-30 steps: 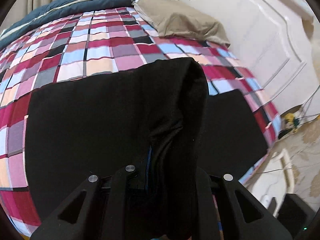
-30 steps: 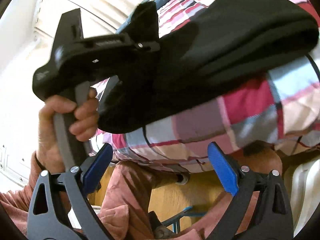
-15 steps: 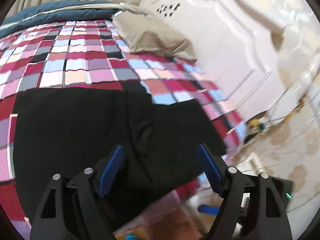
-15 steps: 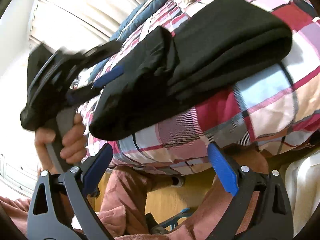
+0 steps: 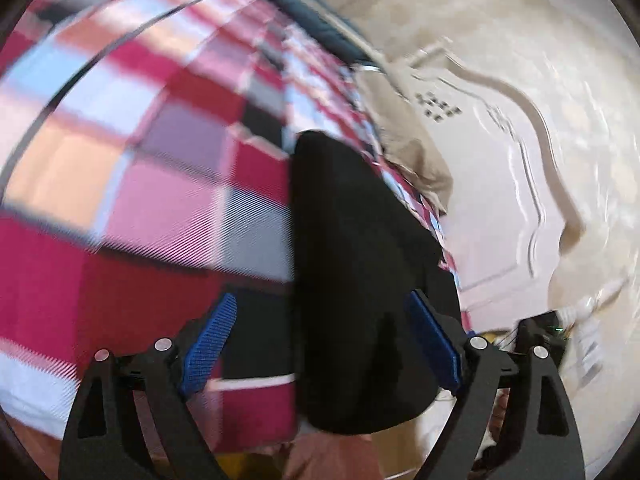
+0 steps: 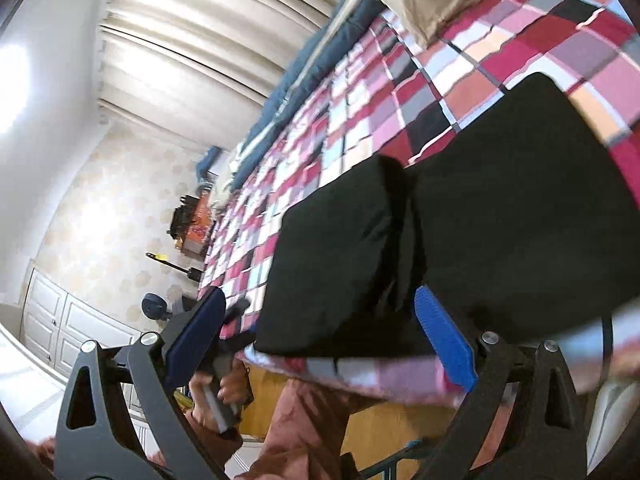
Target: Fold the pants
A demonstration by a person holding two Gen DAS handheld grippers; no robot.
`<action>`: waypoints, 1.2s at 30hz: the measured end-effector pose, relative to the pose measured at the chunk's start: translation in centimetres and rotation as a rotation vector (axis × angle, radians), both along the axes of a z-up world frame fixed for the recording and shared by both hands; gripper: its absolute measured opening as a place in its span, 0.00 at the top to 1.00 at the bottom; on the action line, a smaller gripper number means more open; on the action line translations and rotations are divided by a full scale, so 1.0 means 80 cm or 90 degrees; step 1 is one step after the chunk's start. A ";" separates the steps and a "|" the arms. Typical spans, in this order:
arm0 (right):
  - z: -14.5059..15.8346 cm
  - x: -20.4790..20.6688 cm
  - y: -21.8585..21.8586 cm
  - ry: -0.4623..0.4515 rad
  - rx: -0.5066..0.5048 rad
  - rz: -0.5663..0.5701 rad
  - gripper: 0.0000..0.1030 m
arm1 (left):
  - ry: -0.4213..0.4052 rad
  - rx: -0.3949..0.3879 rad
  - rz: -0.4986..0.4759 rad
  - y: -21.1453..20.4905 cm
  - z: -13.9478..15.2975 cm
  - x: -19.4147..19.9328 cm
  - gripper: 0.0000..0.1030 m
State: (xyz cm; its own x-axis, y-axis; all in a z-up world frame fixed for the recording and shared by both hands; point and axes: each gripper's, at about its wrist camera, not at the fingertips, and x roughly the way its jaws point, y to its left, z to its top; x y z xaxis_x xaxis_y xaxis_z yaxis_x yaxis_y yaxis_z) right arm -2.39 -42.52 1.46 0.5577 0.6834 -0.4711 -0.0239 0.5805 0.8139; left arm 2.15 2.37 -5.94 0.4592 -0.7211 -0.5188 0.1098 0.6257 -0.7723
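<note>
The black pants [image 5: 360, 260] lie folded in a thick bundle near the edge of the plaid bedspread [image 5: 140, 200]. My left gripper [image 5: 322, 350] hovers just in front of the bundle's near end. Its jaws are opening and its blue pads [image 5: 208, 352] touch no cloth. In the right wrist view the pants [image 6: 500, 220] show two stacked folds at the bed's edge. My right gripper [image 6: 320, 340] is open close before them, holding nothing. A hand [image 6: 224, 392] grips the other gripper's handle at lower left.
A beige pillow [image 5: 408, 152] lies past the pants against the white headboard [image 5: 500, 168]. A blue duvet [image 6: 320, 60] runs along the far side under pale curtains [image 6: 192, 40]. The person's legs in reddish trousers [image 6: 304, 420] stand at the bed's edge.
The left gripper let go of the pants fold, opened wide, rolled and swung sideways along the bed's edge. The right gripper rose closer to the pants, which now lie folded.
</note>
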 end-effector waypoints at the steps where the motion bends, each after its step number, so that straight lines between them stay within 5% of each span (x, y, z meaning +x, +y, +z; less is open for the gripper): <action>1: -0.009 0.017 0.001 0.015 -0.008 0.003 0.07 | 0.015 -0.019 0.003 0.007 -0.008 0.000 0.17; 3: -0.023 0.037 0.007 0.038 -0.021 0.011 0.07 | 0.008 -0.064 0.001 0.016 -0.015 -0.003 0.17; 10: -0.045 0.071 0.042 0.060 -0.017 0.075 0.10 | 0.001 -0.101 -0.008 0.019 -0.016 -0.003 0.17; 12: -0.051 0.077 0.055 0.074 -0.016 0.098 0.39 | -0.003 -0.098 -0.010 0.016 -0.014 -0.003 0.17; 14: -0.066 0.083 0.065 0.112 -0.017 0.112 0.78 | -0.008 -0.090 -0.011 0.020 -0.016 -0.004 0.17; 15: -0.071 0.085 0.068 0.117 -0.027 0.113 0.82 | -0.011 -0.084 -0.013 0.019 -0.016 -0.005 0.17; 28: 0.028 0.052 0.011 -0.008 -0.088 0.031 0.89 | -0.019 -0.063 -0.020 0.019 -0.018 -0.005 0.16; 36: 0.007 0.027 -0.073 0.031 -0.109 -0.026 0.89 | -0.010 -0.049 -0.020 0.014 -0.014 -0.003 0.13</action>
State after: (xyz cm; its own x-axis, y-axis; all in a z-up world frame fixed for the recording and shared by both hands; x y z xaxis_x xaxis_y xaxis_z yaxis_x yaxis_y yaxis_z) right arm -0.21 -48.35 2.00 0.5564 0.5687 -0.6058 0.0397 0.7101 0.7030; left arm 1.90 3.45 -7.07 0.4438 -0.7723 -0.4546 0.1407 0.5611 -0.8157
